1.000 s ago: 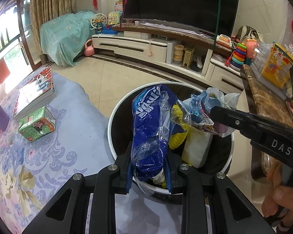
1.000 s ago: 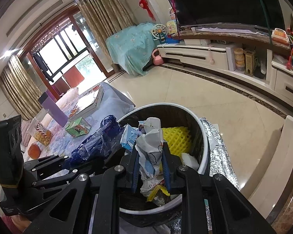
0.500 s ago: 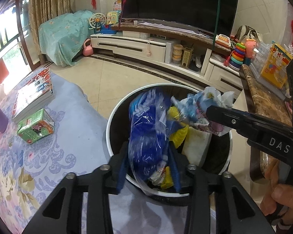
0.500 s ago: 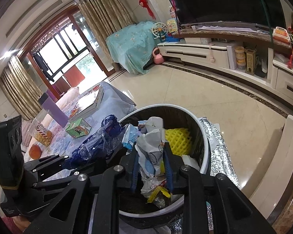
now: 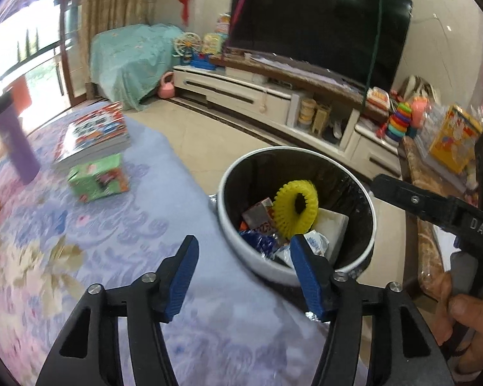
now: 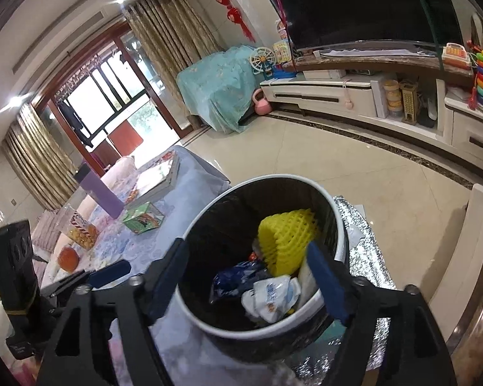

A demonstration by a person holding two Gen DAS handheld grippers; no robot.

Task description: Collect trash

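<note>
A: Left to right?
B: Table (image 5: 119, 251), purple cloth, books (image 5: 93, 135) and green box (image 5: 96, 177) on it. Left gripper (image 5: 244, 276) above the cloth edge, jaws opening, nothing between.
A: Trash?
B: In the bin (image 6: 338, 222) beside the table: blue wrapper (image 6: 235, 276), white wrapper (image 6: 270, 296), yellow foam net (image 6: 286, 238).
A: Right side?
B: Right gripper (image 6: 246, 286) over the bin mouth, jaws opening wide, holding nothing.

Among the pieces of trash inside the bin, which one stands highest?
The yellow foam net. It rises above the blue wrapper and white wrapper lying lower in the bin.
</note>
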